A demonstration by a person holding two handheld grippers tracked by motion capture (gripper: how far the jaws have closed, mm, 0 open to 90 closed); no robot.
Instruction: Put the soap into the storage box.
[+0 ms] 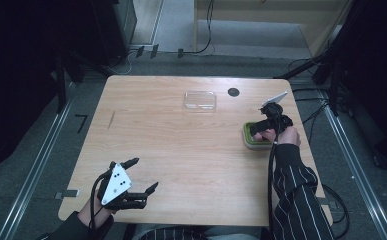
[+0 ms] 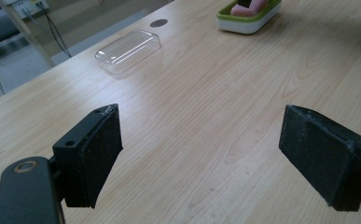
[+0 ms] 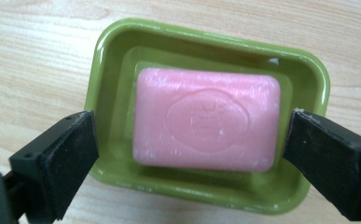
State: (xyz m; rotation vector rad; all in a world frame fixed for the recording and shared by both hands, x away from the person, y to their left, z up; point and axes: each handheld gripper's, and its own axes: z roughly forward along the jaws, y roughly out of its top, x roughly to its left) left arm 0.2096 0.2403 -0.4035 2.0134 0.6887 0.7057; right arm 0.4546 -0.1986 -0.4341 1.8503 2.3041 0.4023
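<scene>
Tabletop (image 2: 206, 107) of pale wood grain, smooth, with a soft satin sheen. Clear lid (image 2: 128, 51) of transparent glossy plastic, catching light along its edges. Soap dish (image 3: 113, 60) of glossy green plastic, smooth, with bright highlights on the rim; white underside seen in the left gripper view. Pink soap (image 3: 206, 125) waxy and matt, faintly streaked, embossed with a round stamp. Fingers (image 3: 71, 149) of matt black, slightly grainy pads, scuffed whitish at the corners. Sleeve (image 1: 296, 195) of dark cloth with thin pale stripes.
</scene>
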